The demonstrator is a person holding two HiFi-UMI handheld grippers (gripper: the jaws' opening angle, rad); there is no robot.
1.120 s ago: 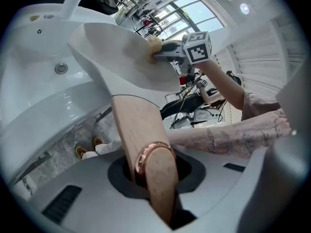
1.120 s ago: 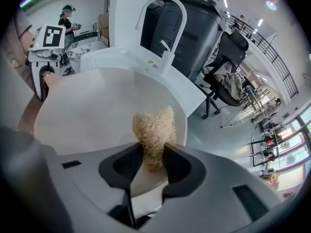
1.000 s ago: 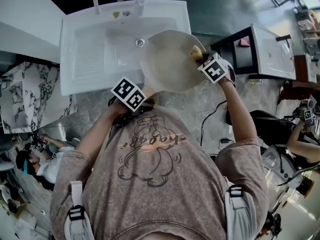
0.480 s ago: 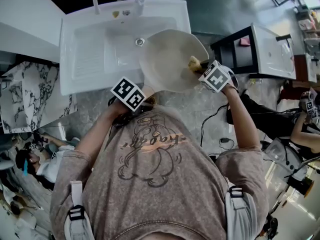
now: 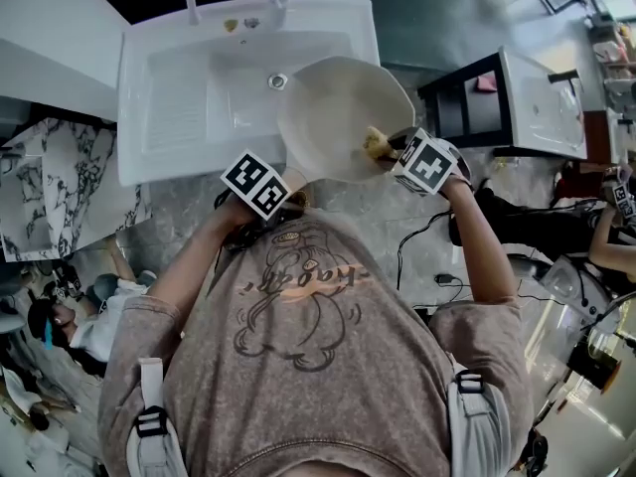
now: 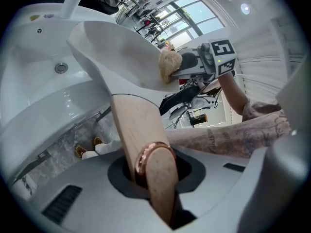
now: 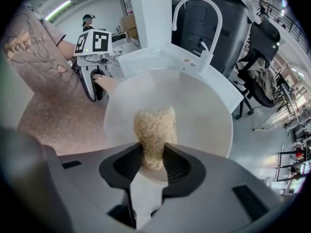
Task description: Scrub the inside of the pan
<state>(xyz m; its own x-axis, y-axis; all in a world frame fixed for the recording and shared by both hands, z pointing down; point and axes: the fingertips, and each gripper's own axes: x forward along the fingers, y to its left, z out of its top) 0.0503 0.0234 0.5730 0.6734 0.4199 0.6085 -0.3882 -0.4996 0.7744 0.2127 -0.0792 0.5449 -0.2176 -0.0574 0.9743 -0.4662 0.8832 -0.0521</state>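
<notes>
Head view: the pan (image 5: 333,107), a round, pale, smooth-looking bowl shape, sits in the upper middle of the frame, tilted over the right end of the white sink (image 5: 149,117) and partly past its rim. The left gripper (image 5: 270,193) meets it from the lower left. The right gripper (image 5: 405,157) comes in at its lower right edge, pressing a tan scrubber (image 5: 375,144) against the inner wall near the rim. I judge that scrubbing is under way, with the pad working the right side only. The drain (image 5: 277,83) shows just left of the pan.

Left gripper view: the jaws are clamped on the handle (image 6: 138,130), a flat, matte, light wooden bar with a copper-coloured ring (image 6: 146,155) near its end. It rises toward the upper left, where the pan's glossy interior opens, with the scrubber touching its far wall.

Right gripper view: the jaws pinch the scrubber, a coarse wad of straw-like fibres whose tip rests on the pan's smooth cream floor at mid-frame. A curved white faucet (image 7: 194,11) stands behind, at the upper middle.

The next move likely calls for sweeping the pad across the floor and the far wall under steady pressure, while the left grip stays firm so the tilted pan does not swing
</notes>
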